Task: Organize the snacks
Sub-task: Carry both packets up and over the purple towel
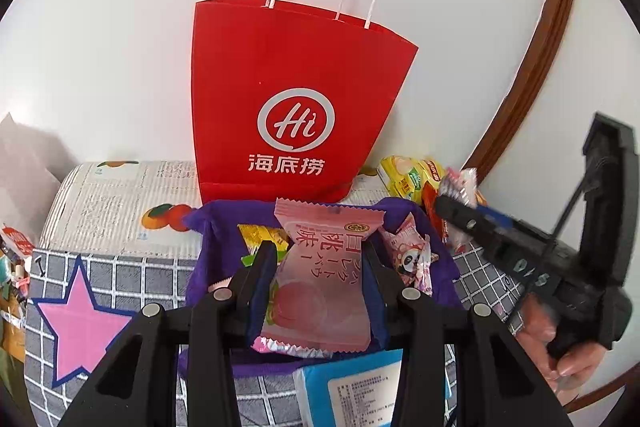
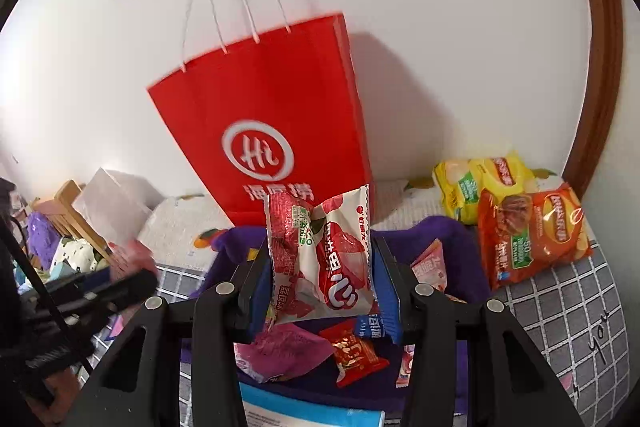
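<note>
Two claws, each one holding a snack over the purple bin.

The left claw (image 1: 316, 267) pinches a pink peach snack pack (image 1: 320, 279), and the right claw (image 2: 320, 275) pinches a red and white snack pack (image 2: 320, 255). Under them sits the purple bin (image 1: 216, 227) with small snacks inside, and a blue and white pack (image 1: 352, 387) lies in front of it. Behind the bin stands a tall red paper bag (image 1: 296, 87) by the wall. Only the right view shows the orange chip bag (image 2: 532, 235) and the yellow chip bag (image 2: 476, 179) well. Only the left view shows the pink star (image 1: 80, 327) on the checked cloth (image 1: 132, 279).
</note>
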{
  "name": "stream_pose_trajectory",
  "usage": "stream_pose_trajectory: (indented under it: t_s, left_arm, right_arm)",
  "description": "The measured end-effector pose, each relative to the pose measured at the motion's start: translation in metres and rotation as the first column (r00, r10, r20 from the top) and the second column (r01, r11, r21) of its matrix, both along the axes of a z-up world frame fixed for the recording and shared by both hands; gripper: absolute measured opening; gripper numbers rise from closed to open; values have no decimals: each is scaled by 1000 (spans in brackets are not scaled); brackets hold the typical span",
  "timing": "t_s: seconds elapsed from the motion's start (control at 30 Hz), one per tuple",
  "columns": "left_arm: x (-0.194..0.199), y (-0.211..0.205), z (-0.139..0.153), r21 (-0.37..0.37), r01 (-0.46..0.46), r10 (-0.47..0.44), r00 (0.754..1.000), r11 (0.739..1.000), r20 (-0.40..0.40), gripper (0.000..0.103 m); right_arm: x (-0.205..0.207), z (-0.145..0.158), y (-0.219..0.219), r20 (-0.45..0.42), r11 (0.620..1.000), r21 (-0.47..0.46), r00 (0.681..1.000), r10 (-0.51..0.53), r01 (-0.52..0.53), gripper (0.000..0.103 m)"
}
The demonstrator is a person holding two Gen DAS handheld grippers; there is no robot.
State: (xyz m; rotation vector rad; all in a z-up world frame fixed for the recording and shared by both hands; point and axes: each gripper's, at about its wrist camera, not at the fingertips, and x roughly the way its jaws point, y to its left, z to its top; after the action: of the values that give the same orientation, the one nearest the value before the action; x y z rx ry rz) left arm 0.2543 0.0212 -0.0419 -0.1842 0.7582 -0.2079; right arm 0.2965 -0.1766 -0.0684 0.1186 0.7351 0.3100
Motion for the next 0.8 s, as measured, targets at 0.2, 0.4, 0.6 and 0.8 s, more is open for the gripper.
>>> stream_pose_trajectory:
  t_s: [0.2,0.4,0.6,0.8]
  left_arm:
    - [17,2,0,-32,-4,5,1000,999,22,39]
    - [31,6,-18,-25,-21,21,1000,999,-11,39]
    - [32,16,-23,-51,-37,36,999,998,-30,39]
    - [33,25,-25,-56,-66,64,998,996,-25,39]
  right_arm:
    - [9,-11,-11,-32,1000,-29,999,-7,6,45]
    - [23,-28,-21,-99,1000,-23,995,-7,5,45]
    - [32,-43,-17,-169,999,-34,986,6,-12,45]
    - [35,-54,-11,-205,998,-53,978,27,-39,47]
